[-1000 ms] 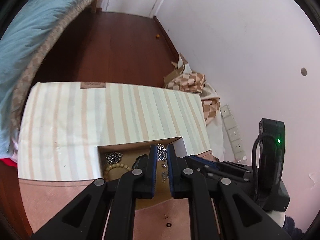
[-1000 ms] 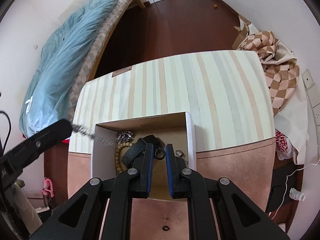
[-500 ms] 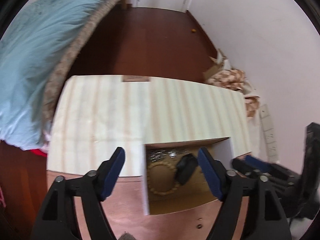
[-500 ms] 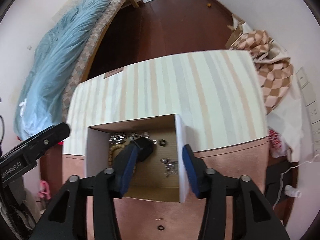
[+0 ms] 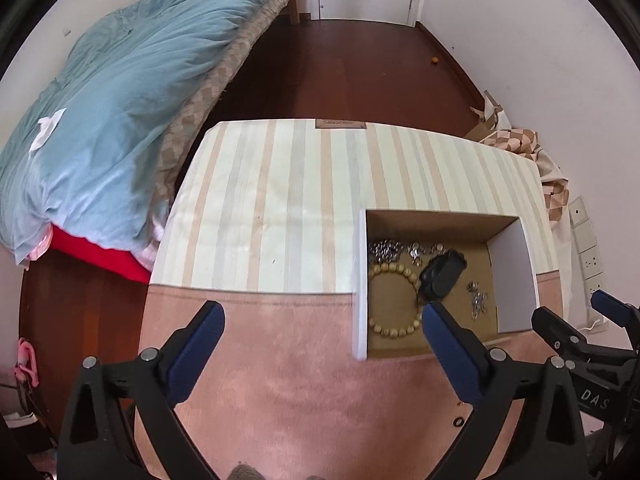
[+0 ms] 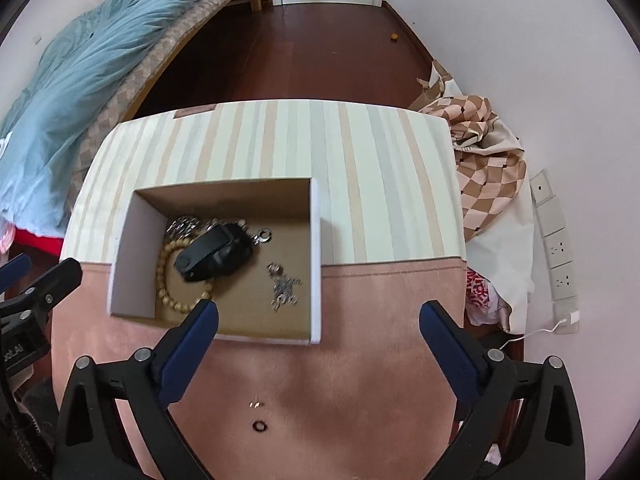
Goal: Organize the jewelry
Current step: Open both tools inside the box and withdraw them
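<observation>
An open cardboard box (image 5: 362, 280) (image 6: 316, 260) with white walls stands on the table. In it lie a wooden bead bracelet (image 5: 390, 268) (image 6: 162, 272), a black watch (image 5: 442, 274) (image 6: 214, 254), a loose silver chain (image 5: 476, 302) (image 6: 285, 286), more silver pieces (image 5: 386, 249) at the back and a small ring (image 6: 264, 234). My left gripper (image 5: 320, 312) hovers over the pink cloth left of the box, jaws opening wide, nothing between them. My right gripper (image 6: 318, 308) hangs above the box's near right corner, jaws also opening, holding nothing.
On the pink cloth (image 6: 360, 380) in front of the box lie a small dark ring (image 6: 259, 426) (image 5: 458, 422) and tiny gold pieces (image 6: 254, 404). A bed with a blue duvet (image 5: 120, 100) flanks the table's left. A checked cloth (image 6: 488, 168) and wall sockets (image 6: 556, 248) are on the right.
Both grippers went from shut to wide open. The left one let go of the silver chain and the right one of the small ring; both now lie in the box. Both grippers tilted further down.
</observation>
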{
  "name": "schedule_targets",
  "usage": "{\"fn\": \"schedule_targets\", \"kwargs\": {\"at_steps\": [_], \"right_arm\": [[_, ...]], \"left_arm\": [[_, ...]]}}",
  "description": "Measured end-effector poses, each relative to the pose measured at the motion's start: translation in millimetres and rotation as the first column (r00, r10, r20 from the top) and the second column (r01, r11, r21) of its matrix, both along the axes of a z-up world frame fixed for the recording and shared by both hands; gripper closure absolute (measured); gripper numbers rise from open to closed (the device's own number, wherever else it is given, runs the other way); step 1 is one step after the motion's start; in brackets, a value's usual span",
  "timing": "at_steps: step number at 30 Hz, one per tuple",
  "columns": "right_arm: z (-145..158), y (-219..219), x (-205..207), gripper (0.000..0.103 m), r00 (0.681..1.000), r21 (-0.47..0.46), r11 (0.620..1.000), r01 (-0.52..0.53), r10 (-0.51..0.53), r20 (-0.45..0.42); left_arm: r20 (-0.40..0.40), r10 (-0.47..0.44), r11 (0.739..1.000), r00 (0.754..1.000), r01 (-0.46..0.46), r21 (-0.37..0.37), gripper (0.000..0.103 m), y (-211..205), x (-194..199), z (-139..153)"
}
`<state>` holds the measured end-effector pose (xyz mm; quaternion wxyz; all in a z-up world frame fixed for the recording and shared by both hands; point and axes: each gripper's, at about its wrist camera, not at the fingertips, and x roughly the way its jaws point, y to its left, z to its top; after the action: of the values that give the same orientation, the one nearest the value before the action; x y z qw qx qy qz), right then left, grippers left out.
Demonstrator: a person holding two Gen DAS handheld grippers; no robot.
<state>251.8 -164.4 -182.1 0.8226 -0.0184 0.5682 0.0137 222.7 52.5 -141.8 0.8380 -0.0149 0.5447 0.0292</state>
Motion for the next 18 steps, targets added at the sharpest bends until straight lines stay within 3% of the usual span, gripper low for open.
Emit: {"fn": "schedule_targets", "kwargs": {"at_steps": [6,18], "right_arm": [[25,6,-25,0.001,0.999,0.004,1.000,-0.002,0.002,0.045],[106,7,-91,0.001,0.981,0.011,1.000,0.006,-0.008,0.194]], "left_arm": [[0.044,0.000,1.000,0.999,-0.001,0.002,0.002,-4,-23,24],[0.161,-0.007,0.999,0.987,-0.001,0.052,0.002,-10,-91,94]]}}
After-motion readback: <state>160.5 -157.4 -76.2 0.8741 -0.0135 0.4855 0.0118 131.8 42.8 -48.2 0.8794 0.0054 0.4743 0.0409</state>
